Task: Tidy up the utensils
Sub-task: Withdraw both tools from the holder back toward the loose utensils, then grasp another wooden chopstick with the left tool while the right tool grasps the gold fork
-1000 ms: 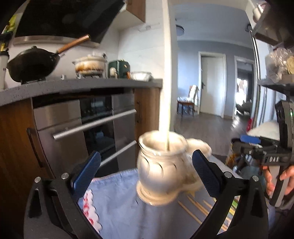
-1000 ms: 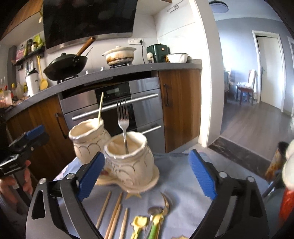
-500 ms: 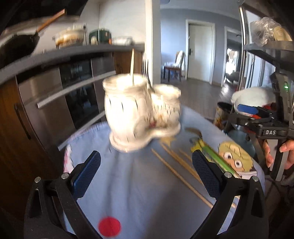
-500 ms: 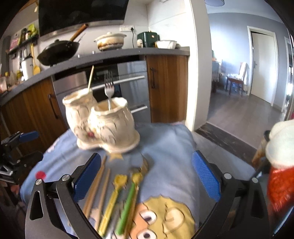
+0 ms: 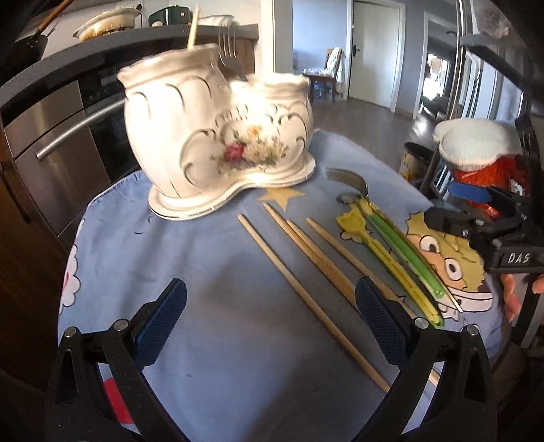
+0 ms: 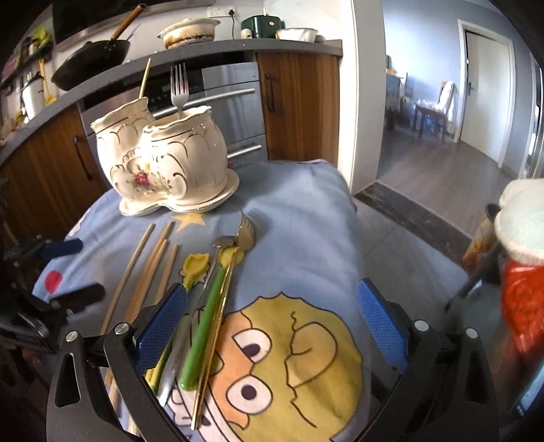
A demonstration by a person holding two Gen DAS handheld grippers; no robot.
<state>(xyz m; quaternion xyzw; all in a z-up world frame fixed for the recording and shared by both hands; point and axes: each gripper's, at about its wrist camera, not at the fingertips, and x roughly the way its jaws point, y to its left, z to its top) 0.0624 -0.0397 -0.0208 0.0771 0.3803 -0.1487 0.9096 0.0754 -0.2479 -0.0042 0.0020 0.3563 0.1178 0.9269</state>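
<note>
A white double ceramic utensil holder point(image 5: 217, 136) point(image 6: 163, 156) stands at the far end of a blue cloth-covered table point(image 5: 210, 299) point(image 6: 299, 217). It holds one chopstick point(image 6: 145, 79) and a fork point(image 6: 179, 89). Several wooden chopsticks point(image 5: 306, 268) point(image 6: 149, 268) lie loose on the cloth. Beside them lie a green-handled utensil point(image 5: 404, 251) point(image 6: 207, 323), yellow-handled utensils point(image 5: 384, 255) point(image 6: 195, 265) and a metal spoon point(image 6: 246, 233). My left gripper point(image 5: 272, 323) is open and empty above the chopsticks. My right gripper point(image 6: 272, 326) is open and empty over the handles.
An oven and wooden cabinets point(image 6: 299, 102) stand behind the table, with a wok point(image 6: 90, 63) and pot point(image 6: 188, 32) on the counter. A white and red bundle point(image 5: 482, 159) point(image 6: 523, 258) sits at the right. A doorway point(image 6: 486, 98) opens onto a hallway.
Both grippers have pulled back from the holder and tilted down toward the cloth. The loose chopsticks and coloured utensils now lie in front of them. Both stayed open.
</note>
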